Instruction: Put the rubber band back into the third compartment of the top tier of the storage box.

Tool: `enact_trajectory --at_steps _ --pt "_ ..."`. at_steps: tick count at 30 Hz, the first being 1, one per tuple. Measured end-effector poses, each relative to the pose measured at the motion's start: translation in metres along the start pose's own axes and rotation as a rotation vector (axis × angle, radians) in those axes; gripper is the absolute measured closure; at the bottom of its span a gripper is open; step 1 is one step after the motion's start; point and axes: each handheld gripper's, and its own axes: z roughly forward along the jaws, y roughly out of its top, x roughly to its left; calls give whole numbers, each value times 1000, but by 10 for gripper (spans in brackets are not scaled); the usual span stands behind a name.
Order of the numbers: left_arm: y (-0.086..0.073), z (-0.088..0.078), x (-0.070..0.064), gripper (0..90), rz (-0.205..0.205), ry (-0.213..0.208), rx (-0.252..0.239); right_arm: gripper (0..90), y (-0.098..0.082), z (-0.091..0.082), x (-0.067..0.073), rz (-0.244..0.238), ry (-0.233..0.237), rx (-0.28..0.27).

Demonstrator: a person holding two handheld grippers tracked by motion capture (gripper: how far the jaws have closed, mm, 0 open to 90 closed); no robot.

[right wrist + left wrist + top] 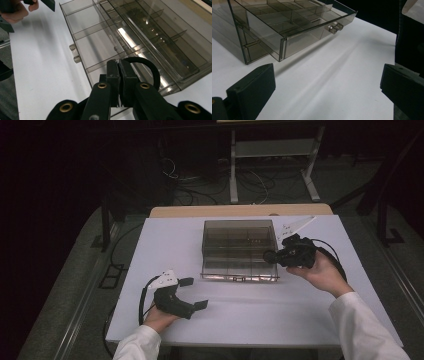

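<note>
On the white table point(240, 310), a smoky transparent plastic organiser box point(239, 236) sits with its divided drawer point(294, 32) pulled partly out. The right gripper point(119, 75) pinches a thin black loop point(150, 68) between closed jaws, poised over the drawer's right end, apparently to drop it in. The left gripper point(192, 292) rests nearby, jaws wide apart and empty, seemingly keeping clear.
</note>
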Motion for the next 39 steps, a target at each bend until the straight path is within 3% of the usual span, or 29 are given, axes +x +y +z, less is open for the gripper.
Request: enact_trajectory --at_steps 29,39 --pt "0 0 0 0 -2 -2 5 860 -2 28 6 -20 40 59" --pt "0 1 0 0 -1 -3 7 859 -6 36 5 -4 49 84"
